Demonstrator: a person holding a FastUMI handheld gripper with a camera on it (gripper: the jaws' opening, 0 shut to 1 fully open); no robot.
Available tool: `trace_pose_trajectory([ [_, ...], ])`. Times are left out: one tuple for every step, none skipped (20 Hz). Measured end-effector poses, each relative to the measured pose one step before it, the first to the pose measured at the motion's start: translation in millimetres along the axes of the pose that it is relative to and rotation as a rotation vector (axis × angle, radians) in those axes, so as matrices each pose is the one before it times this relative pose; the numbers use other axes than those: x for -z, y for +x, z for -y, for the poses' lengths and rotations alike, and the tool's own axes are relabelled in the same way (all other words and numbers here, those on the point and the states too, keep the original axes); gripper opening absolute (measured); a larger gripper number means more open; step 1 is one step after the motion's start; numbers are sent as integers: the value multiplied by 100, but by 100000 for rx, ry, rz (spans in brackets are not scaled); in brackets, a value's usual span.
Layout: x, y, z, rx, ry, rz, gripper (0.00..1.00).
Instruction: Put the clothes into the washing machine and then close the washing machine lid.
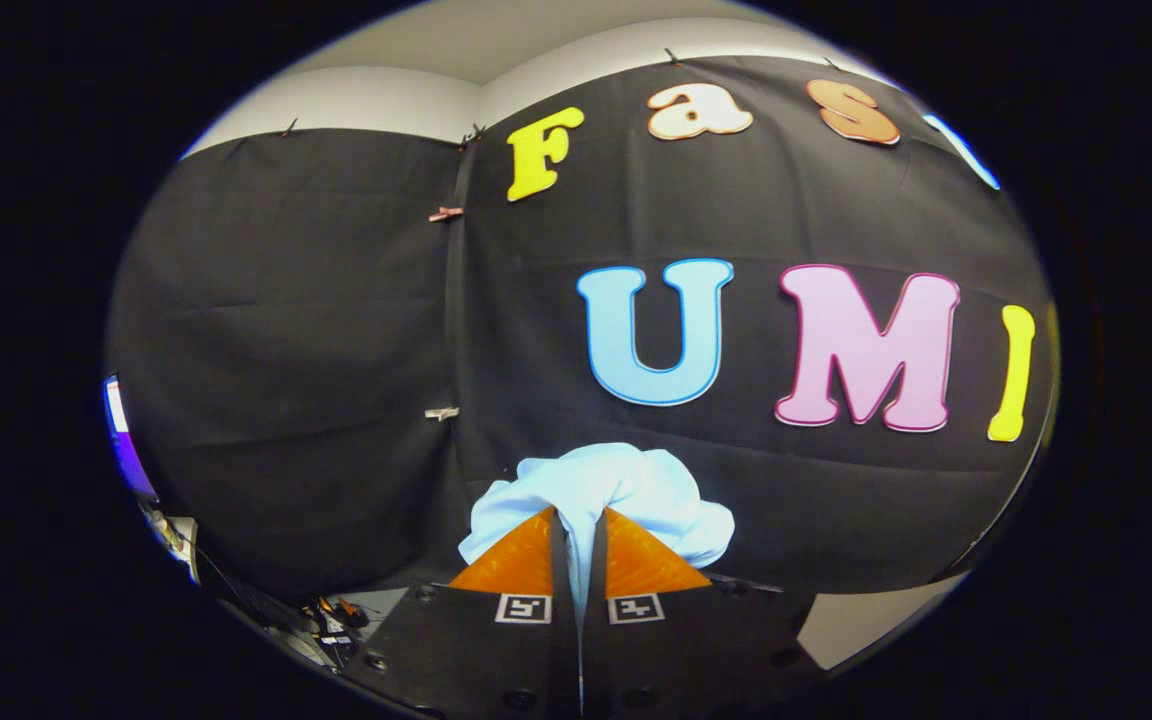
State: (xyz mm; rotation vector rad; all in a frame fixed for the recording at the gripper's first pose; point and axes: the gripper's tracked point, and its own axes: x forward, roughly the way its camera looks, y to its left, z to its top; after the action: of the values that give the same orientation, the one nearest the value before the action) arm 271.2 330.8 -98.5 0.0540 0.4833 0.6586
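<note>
The gripper (577, 520) has its fingers (521, 560) drawn close together, a narrow slit between them, and both press on a bunch of pale blue-white cloth (604, 490) that bulges out just ahead of the tips and spills toward 2 o'clock. Each finger carries a small square black-and-white marker tag (523, 608) near its base; no readable words appear on them. Beyond the cloth hangs the black fabric wall (316, 330), two panels meeting at a seam held with small clips (444, 214). Above it, at 12 o'clock, a white room wall (416, 95) shows. At 7 o'clock lie tangled cables (331, 620), and at 4 o'clock a pale counter (851, 620).
</note>
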Motion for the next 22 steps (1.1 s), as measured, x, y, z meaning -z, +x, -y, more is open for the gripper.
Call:
trace_pose_trajectory([
  [786,790,-375,-2242,-846,-618,6],
  [853,663,-321,-2297,-721,-593,6],
  [944,699,-171,-2190,-958,-1150,6],
  [1090,858,15,-2032,-1166,-1335,6],
  [1138,597,-34,-1642,-1479,-1063,6],
  [1240,465,-25,-1656,-1745,-1102,6],
  [1095,569,-8,-1268,-2015,-1112,6],
  [1091,644,143,-1112,-2351,-980,6],
  [1082,615,90,-1198,-2353,-1363,6],
  [1433,590,-203,-1588,-1884,-2085,6],
  [1507,469,-100,-1388,-1161,-2316,6],
  [1327,458,-122,-1414,-605,-2350,6],
  [1096,460,-100,-1199,-29,-1855,6],
  [926,584,-27,-869,226,-1351,7],
  [828,509,17,-538,402,-961,6],
  [856,455,67,-404,428,-1352,6],
  [1012,361,191,62,-324,-2580,6],
  [911,230,169,258,-685,-2738,6],
  [609,184,227,273,-349,-2046,6],
  [591,292,99,110,215,-1588,6],
  [616,231,66,-215,304,-1881,6],
  [734,288,15,-391,236,-2271,6],
])
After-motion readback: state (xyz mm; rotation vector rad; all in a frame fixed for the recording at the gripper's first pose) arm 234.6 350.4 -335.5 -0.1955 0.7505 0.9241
